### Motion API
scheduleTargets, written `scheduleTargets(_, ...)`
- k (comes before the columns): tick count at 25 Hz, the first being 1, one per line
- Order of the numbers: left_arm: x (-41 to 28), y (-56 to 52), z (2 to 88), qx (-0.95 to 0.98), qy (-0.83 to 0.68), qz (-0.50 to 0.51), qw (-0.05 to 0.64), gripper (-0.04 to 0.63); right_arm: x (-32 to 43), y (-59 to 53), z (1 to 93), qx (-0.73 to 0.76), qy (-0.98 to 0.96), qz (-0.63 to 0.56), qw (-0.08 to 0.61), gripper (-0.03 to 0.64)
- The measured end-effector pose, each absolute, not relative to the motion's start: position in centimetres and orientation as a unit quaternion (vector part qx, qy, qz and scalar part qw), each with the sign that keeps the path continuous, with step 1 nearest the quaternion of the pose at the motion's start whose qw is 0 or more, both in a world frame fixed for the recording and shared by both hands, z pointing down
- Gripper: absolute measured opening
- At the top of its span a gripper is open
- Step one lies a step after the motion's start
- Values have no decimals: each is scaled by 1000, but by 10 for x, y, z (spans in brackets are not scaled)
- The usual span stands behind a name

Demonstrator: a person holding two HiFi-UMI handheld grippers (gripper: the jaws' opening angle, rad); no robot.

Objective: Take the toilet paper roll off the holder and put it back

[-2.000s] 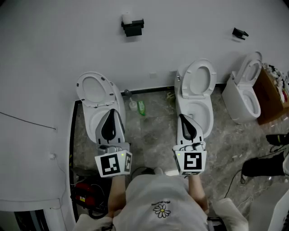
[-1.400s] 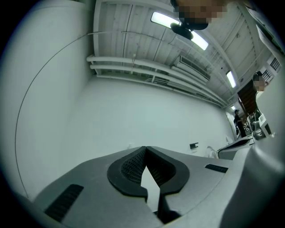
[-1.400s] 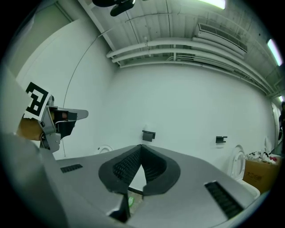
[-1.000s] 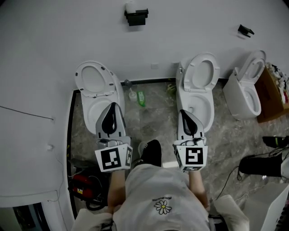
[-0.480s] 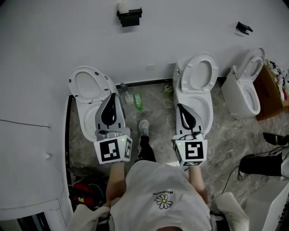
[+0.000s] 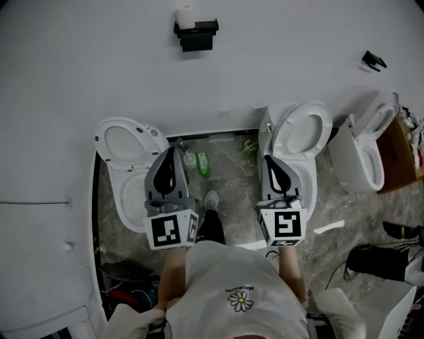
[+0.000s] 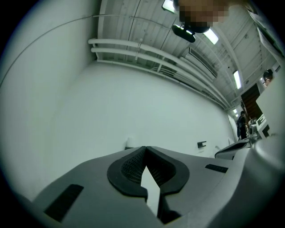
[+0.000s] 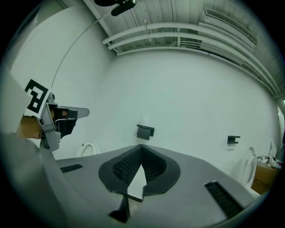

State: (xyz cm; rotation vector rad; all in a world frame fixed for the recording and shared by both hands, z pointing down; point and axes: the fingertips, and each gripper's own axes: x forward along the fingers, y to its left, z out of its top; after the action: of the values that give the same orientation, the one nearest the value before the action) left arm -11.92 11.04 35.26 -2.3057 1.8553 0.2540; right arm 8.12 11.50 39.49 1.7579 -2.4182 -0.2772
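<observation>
White toilet paper roll (image 6: 185, 16), apparently atop its holder (image 6: 197, 34), sits well ahead of your closed, empty left claw (image 6: 173, 151) and right claw (image 6: 267, 159); open one first.

A plain white wall (image 6: 99, 59) runs across the back, above a grey marbled floor (image 6: 232, 173). Three white toilets stand along the wall with lids raised: left toilet (image 6: 122, 142), middle toilet (image 6: 306, 131), right toilet (image 6: 368, 155). Between the first two, by the wall's foot, stand a green bottle (image 6: 203, 163) and a clear bottle (image 6: 190, 159). A small black bracket (image 6: 373, 61) is fixed on the wall at right. A cardboard box (image 6: 407, 149) sits beside the right toilet. Overhead, white pipes (image 8: 178, 27) cross a ribbed ceiling (image 7: 133, 18) with strip lights (image 7: 236, 79).
</observation>
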Motion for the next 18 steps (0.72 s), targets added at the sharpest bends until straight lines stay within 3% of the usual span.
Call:
scheduleTargets(9,-160,-63,337,-772,628,75,69,17,24,-52,375,557,-820,-99,85,9)
scheduleTargets(18,-182,-190,324,-770,632,49,79,15,21,-176,362,583,-806,-63,73,9)
